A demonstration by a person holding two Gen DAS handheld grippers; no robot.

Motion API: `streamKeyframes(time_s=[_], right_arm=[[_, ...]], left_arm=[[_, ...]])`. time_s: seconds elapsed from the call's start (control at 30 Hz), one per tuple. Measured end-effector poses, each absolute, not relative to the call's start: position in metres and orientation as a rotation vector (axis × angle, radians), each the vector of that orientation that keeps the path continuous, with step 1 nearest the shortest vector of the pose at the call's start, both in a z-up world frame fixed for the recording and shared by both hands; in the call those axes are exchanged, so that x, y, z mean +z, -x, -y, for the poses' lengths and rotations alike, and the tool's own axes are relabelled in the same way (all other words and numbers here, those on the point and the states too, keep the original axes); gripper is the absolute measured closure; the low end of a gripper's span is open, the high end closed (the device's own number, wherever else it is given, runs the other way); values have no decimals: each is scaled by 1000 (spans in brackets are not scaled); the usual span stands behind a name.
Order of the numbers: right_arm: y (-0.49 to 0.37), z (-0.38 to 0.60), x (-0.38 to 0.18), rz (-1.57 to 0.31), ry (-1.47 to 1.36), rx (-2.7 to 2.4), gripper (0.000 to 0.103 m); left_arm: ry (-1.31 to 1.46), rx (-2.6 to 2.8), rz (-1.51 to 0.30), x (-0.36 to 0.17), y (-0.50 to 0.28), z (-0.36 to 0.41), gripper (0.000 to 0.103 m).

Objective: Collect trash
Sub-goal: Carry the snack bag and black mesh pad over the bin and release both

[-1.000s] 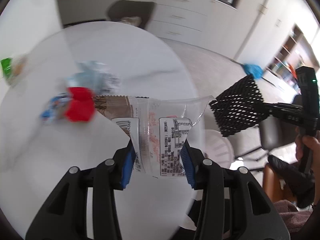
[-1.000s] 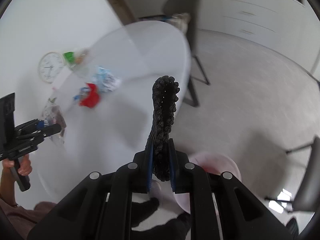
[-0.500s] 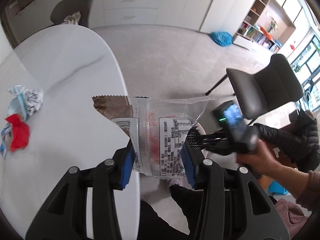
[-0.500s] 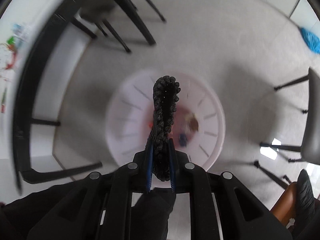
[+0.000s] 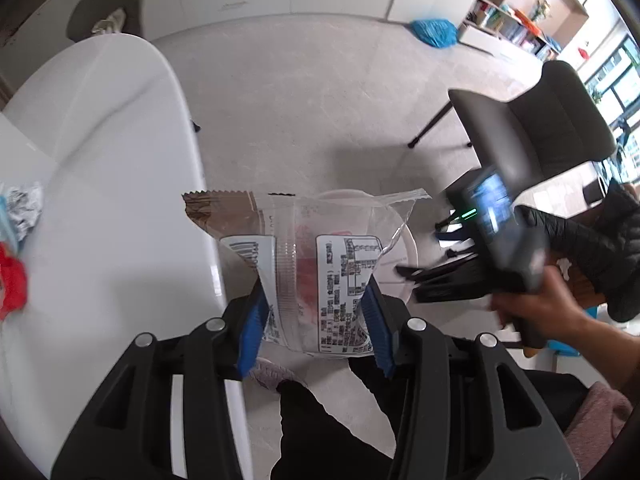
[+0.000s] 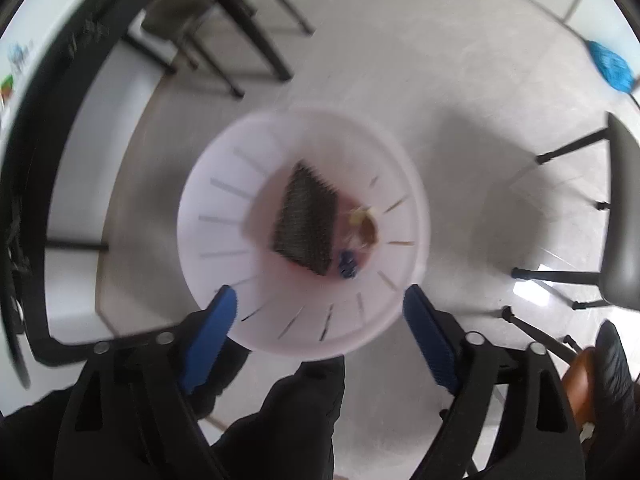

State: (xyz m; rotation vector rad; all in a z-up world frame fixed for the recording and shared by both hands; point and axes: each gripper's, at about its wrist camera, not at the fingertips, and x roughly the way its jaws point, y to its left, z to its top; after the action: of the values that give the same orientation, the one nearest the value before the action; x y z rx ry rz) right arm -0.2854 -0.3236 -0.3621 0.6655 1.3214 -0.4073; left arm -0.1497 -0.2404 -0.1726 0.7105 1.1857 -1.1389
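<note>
My left gripper (image 5: 316,320) is shut on a clear plastic wrapper (image 5: 320,264) with a brown end and printed labels, held past the white table's (image 5: 100,184) edge above the floor. My right gripper (image 6: 320,320) is open and empty, pointing down over a white round trash bin (image 6: 224,280) on the floor. A black mesh piece (image 6: 306,220) lies inside the bin with small scraps. In the left wrist view the bin's rim (image 5: 410,248) shows behind the wrapper, with the right gripper (image 5: 440,276) over it. A red wrapper (image 5: 12,284) and a crumpled silver-blue wrapper (image 5: 22,208) lie on the table.
A dark chair (image 5: 552,120) stands right of the bin, with its legs (image 6: 560,276) close to the bin in the right wrist view. Black table legs (image 6: 248,28) stand left and behind the bin. My own legs (image 6: 280,420) are just below the bin. A blue bag (image 5: 434,32) lies far back.
My right gripper opened and the black mesh piece dropped into the bin. My left gripper, still holding the wrapper, swung from over the table to past its edge, nearer the bin.
</note>
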Motion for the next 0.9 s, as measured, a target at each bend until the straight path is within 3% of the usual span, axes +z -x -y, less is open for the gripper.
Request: streamKeyframes(time_s=[0.23,0.33,0.4,0.47,0.57,0.73,0.9], right_arm=[[334,348,-304,-1225,-694,-543,8],[348,356,-291,-1205,-710,-567,7],[357,360,-287,-1187,-736,-577,7],[364,365,-284,-1175,-756,-591,7],[372,370,-285,-1165,-774,-606,7],[380,371,-283,-1162,-775,-624,7],[380,371,-280,-1162,-770,-624,7]], left_arm=[[-809,-1202,-1276,-234,175,274,58],[-851,-1217,-1341,-271,188,292,53],[-871,-1216,-1379,-289,196,300,45],[-891,-1206,-1403,-304,202,307,27],[-924,-1171,-1451,-324,210,316,12],[-912,-1137,-1492,-336,215,312,8],[-878,-1096,-1467,-315,210,309,8]])
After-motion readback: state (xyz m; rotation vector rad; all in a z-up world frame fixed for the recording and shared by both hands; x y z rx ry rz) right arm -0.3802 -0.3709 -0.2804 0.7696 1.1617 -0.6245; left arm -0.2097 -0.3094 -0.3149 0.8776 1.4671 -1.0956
